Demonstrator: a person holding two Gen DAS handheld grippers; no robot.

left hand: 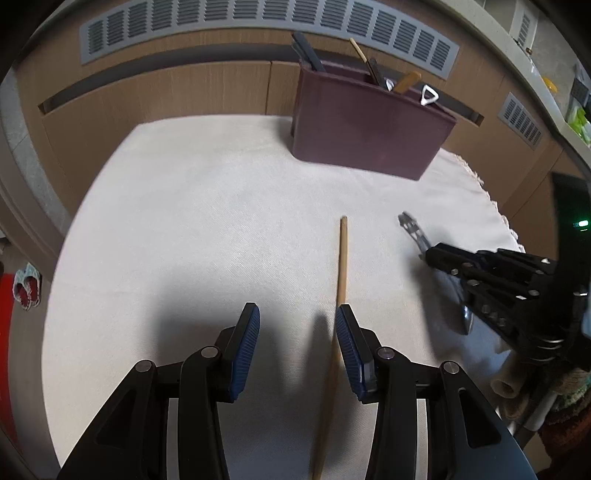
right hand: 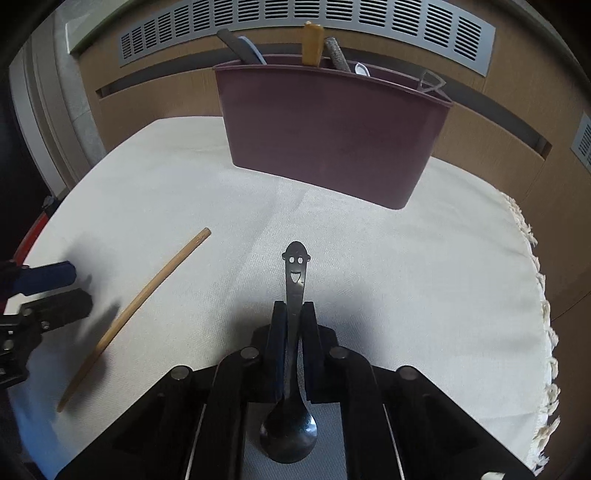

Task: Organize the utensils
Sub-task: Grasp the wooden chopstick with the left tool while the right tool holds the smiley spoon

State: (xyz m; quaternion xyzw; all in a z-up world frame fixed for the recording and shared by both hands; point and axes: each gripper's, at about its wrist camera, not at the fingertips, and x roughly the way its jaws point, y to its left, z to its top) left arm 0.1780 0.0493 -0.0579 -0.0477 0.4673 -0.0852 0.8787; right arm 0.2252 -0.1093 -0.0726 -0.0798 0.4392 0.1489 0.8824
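Observation:
A maroon utensil holder [left hand: 369,129] [right hand: 332,133] stands at the table's far side with several utensils standing in it. My right gripper [right hand: 294,308] [left hand: 430,254] is shut on a metal spoon [right hand: 293,280] with a smiley-face handle end; the handle points at the holder and the bowl lies back between the arms. My left gripper [left hand: 297,314] is open and empty. A long wooden chopstick [left hand: 341,266] [right hand: 147,295] lies on the cloth, passing just inside its right finger [left hand: 349,343].
A cream cloth [left hand: 184,221] [right hand: 406,258] covers the round table; its fringed edge [right hand: 543,295] runs down the right. Wooden cabinets with grey vents [right hand: 295,18] stand behind. Red-and-white slippers [left hand: 26,286] lie on the floor at left.

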